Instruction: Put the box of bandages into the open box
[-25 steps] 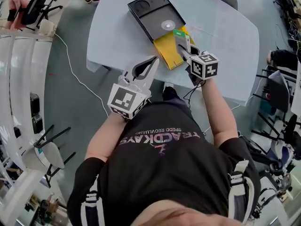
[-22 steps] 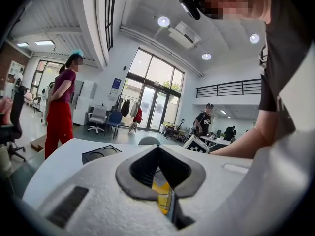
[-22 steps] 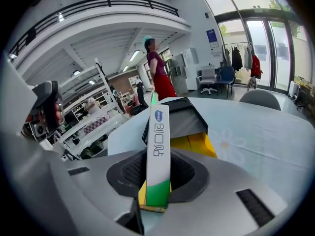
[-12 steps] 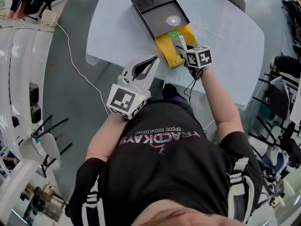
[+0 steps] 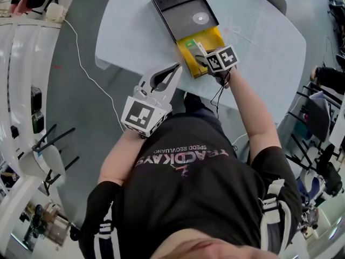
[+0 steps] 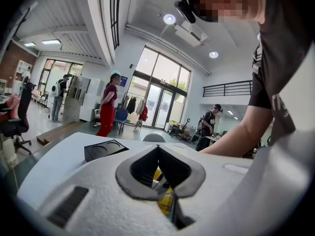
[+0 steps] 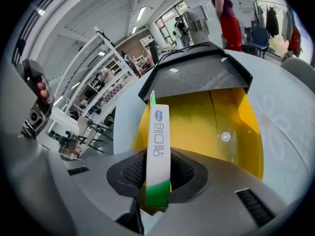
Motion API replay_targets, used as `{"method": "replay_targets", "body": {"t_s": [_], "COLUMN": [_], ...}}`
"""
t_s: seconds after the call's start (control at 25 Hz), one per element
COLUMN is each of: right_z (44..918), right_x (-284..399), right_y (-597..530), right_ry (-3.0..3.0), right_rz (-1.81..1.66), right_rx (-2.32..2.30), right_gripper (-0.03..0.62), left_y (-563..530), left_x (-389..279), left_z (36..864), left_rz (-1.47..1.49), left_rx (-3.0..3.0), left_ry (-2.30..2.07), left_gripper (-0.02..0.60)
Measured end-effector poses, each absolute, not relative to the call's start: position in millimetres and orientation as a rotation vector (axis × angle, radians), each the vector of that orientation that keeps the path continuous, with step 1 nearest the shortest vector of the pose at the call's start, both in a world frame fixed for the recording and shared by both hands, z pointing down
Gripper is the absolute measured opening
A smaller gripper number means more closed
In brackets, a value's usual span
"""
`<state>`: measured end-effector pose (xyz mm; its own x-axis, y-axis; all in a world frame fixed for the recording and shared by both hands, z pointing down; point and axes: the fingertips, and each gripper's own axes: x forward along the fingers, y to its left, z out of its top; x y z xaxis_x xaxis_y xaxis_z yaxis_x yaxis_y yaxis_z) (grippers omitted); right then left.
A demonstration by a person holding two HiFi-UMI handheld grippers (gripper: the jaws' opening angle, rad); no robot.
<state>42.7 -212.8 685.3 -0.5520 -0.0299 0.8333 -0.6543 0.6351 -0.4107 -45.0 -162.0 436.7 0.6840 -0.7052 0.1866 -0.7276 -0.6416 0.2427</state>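
Right hand-held gripper (image 7: 157,173) clamps the bandage box (image 7: 158,141) over the open box (image 7: 221,112). Left hand-held gripper (image 5: 177,68), jaws together and empty, hovers near that box at the surface (image 5: 259,47) edge.

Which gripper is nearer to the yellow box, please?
Right. The right gripper hangs over the yellow box, jaws shut on the bandage box; the left gripper sits at the table's near edge, short of the yellow box.
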Motion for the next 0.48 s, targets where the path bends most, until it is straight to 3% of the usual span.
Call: {"method": "replay_targets", "body": {"t_s": [0.48], "right_z": [701.2], "right_x": [39.9], "right_y": [-206.3], "right_ry": [-1.868], "right_rz": [0.940], "right_rx": [0.267], "right_gripper": [0.090], "left_y": [-173.7], "left_x": [-41.7], "left_z": [444.1], "left_rz": [0.097], "left_rx": [2.552], "left_ry": [-1.189], "left_gripper": [0.017]}}
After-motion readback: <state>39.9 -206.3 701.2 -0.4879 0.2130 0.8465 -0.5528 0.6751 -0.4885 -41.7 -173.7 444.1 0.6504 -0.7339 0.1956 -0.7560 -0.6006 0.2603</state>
